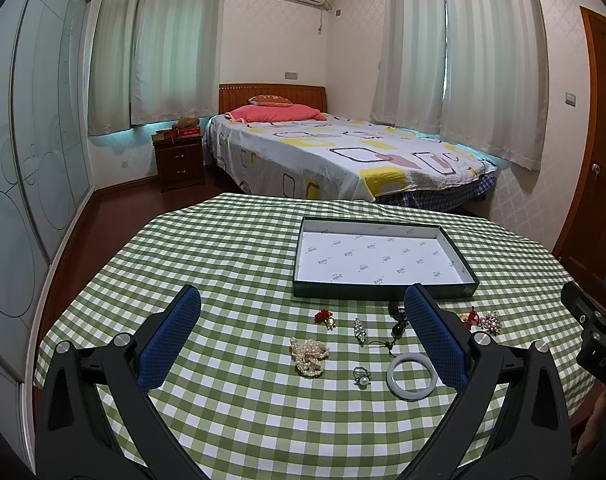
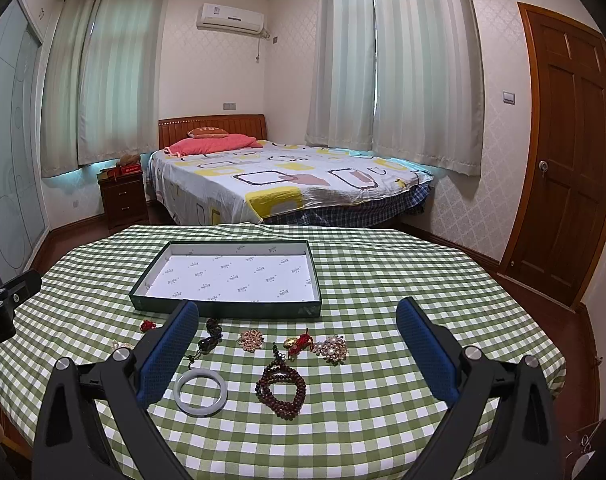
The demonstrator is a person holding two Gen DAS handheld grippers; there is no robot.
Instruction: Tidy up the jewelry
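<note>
Left tongs (image 1: 303, 336) spread wide, holding nothing, above the green-check table (image 1: 231, 272). Right tongs (image 2: 299, 344) likewise wide, holding nothing.

Left view, between the pads: white bangle (image 1: 412, 376) at 4 o'clock, ring (image 1: 361, 377) just beside it at 9, pearl strand (image 1: 309, 357) further toward 9. Beyond: crystal brooch (image 1: 359, 331), red charm (image 1: 325, 317), dark pendant (image 1: 397, 318) partly hidden by the right pad.

Right view: brown bead bracelet (image 2: 281, 390) nearest, the bangle at its 9 o'clock. Beyond, a row: pink flower brooch (image 2: 251, 340), red-and-gold charm (image 2: 299, 344), pearl cluster brooch (image 2: 332, 349).

Farther at 12: shallow box lid (image 2: 227, 304), white-lined, nothing in it. Bed (image 2: 287, 184) beyond the table.
</note>
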